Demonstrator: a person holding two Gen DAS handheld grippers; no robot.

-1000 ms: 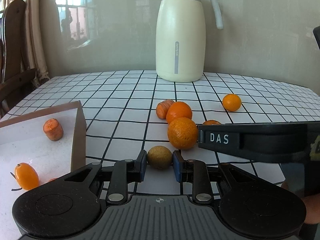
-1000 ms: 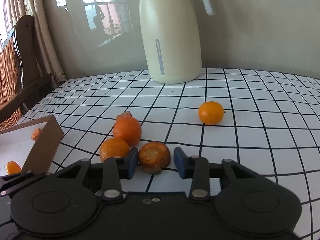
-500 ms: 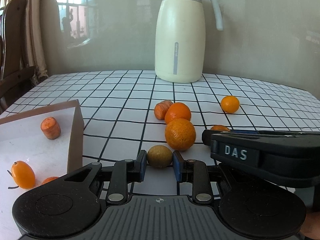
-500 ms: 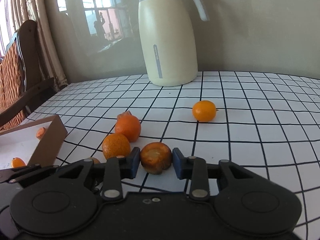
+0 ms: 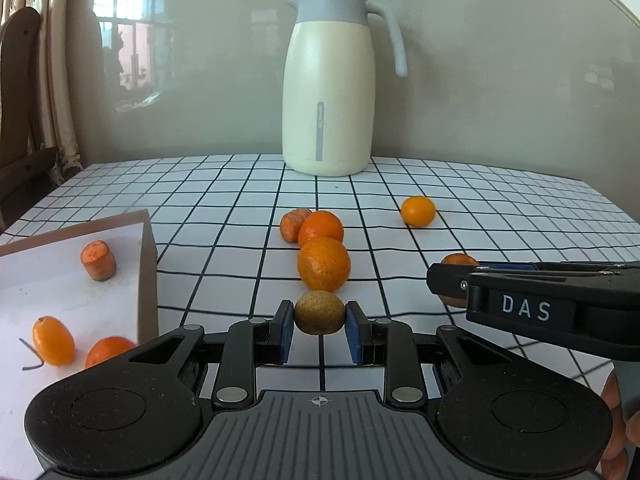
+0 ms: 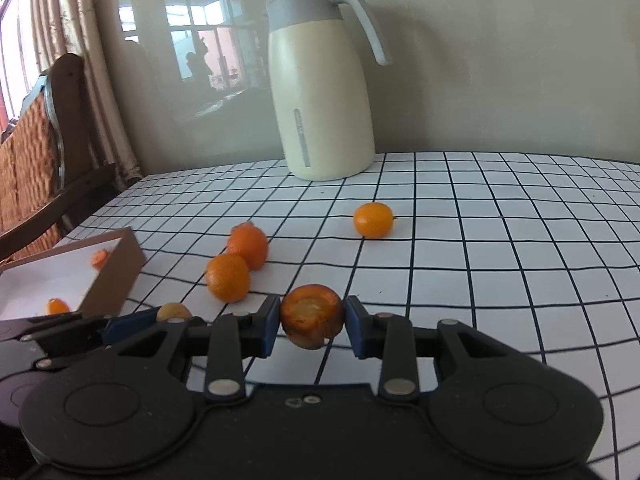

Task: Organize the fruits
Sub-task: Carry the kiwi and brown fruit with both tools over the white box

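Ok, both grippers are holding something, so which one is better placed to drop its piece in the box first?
Left, probably. The left gripper, shut on the brownish fruit, sits right beside the box; the right gripper, with the carrot piece, is farther away.

I see a table (image 5: 520, 216) with a white cloth ruled in black grid lines. Cream thermos jug (image 5: 329, 80) stands upright at the far edge. A lone kumquat (image 5: 418, 211) sits right of centre, well apart from the rest. In the middle, two mandarins (image 5: 323, 263) touch each other, and a carrot stub (image 5: 293, 224) lies against the far one. At the left edge lies an open cardboard box (image 5: 147, 276) with a white inside; it holds a carrot piece (image 5: 98, 260) and small orange fruits (image 5: 53, 341).
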